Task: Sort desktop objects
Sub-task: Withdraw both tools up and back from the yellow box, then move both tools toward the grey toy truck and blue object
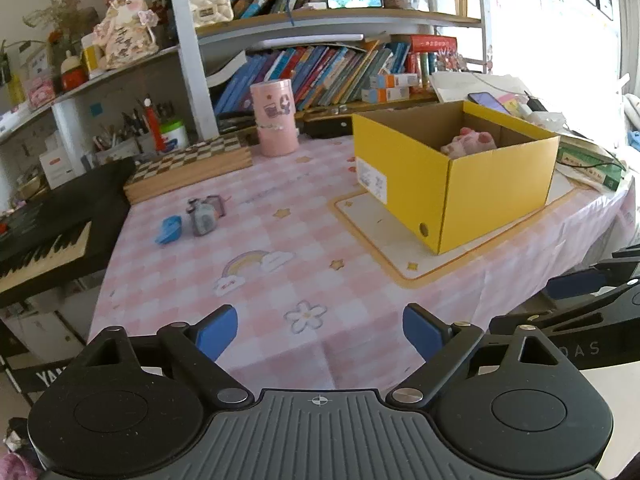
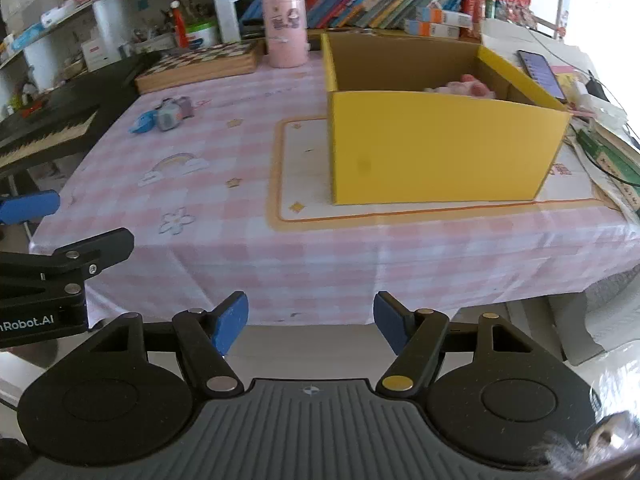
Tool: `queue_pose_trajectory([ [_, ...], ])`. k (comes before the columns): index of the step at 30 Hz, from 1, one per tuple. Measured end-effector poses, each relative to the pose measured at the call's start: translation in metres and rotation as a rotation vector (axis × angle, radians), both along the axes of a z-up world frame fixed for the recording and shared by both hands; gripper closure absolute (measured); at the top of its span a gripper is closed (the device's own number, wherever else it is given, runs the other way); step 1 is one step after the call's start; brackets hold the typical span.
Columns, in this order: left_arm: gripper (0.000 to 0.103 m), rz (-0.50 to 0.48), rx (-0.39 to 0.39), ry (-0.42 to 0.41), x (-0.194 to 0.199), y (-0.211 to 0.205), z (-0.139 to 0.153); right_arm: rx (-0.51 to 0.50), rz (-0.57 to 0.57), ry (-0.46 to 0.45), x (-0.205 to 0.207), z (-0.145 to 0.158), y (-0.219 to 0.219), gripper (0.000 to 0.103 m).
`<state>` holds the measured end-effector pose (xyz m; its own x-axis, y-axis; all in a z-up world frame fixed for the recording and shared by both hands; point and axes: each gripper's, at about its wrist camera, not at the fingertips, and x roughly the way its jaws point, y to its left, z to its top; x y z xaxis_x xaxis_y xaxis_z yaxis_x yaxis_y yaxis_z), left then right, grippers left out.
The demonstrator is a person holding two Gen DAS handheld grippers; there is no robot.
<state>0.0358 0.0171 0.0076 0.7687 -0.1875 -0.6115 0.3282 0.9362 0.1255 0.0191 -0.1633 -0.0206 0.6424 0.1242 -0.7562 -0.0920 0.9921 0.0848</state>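
Pink tablecloth (image 1: pixel 280 208) | left tool (image 1: pixel 320 330) angled down, spread, empty | right tool (image 2: pixel 311 322) angled down, spread, empty

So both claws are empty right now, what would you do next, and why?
Probably carry the left gripper forward to the small grey toy beside the blue piece. Those lie loose on the pink tablecloth, nearer that side, while the yellow box already holds a pink plush. Both grippers are open and empty.
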Motion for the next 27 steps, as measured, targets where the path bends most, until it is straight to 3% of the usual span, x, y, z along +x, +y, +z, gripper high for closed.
queue_pose_trajectory([
  [10,0.007,0.040,0.006,-0.007,-0.010,0.036,0.000,-0.002,0.058,-0.018,-0.004,-0.001,0.042,0.032],
  [27,0.007,0.193,-0.038,-0.043,-0.016,0.097,0.006,-0.028,0.209,-0.087,0.007,0.013,0.104,0.030],
])
